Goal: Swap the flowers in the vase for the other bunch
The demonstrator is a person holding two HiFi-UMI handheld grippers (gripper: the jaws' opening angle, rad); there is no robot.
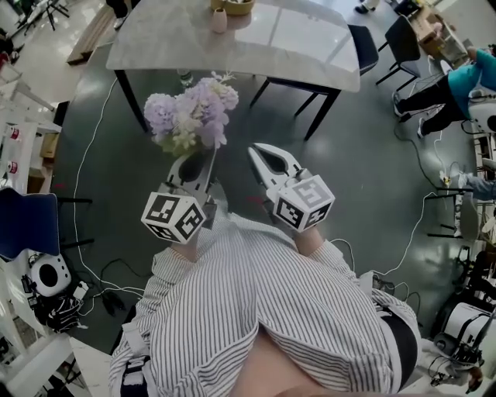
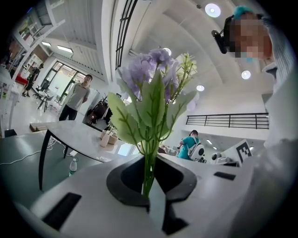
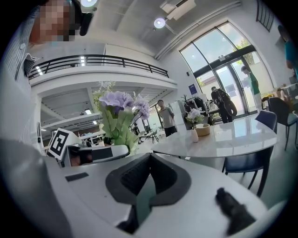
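My left gripper (image 1: 205,159) is shut on the green stems of a purple flower bunch (image 1: 190,116), which stands up above the dark floor. In the left gripper view the stems (image 2: 149,167) are pinched between the jaws (image 2: 150,183), with the blooms (image 2: 153,79) above. To its right, my right gripper (image 1: 257,150) is shut with nothing in it; its jaws (image 3: 148,179) meet. A small pale vase (image 1: 219,19) stands on the marble table (image 1: 232,43) ahead. In the right gripper view that vase (image 3: 194,135) holds pale flowers (image 3: 193,115).
A bowl (image 3: 203,129) sits beside the vase. A water bottle (image 1: 184,76) stands under the table. Dark chairs (image 1: 364,46) are at the table's right and a blue chair (image 1: 27,221) at the left. Cables cross the floor. People stand beyond the table (image 2: 77,97).
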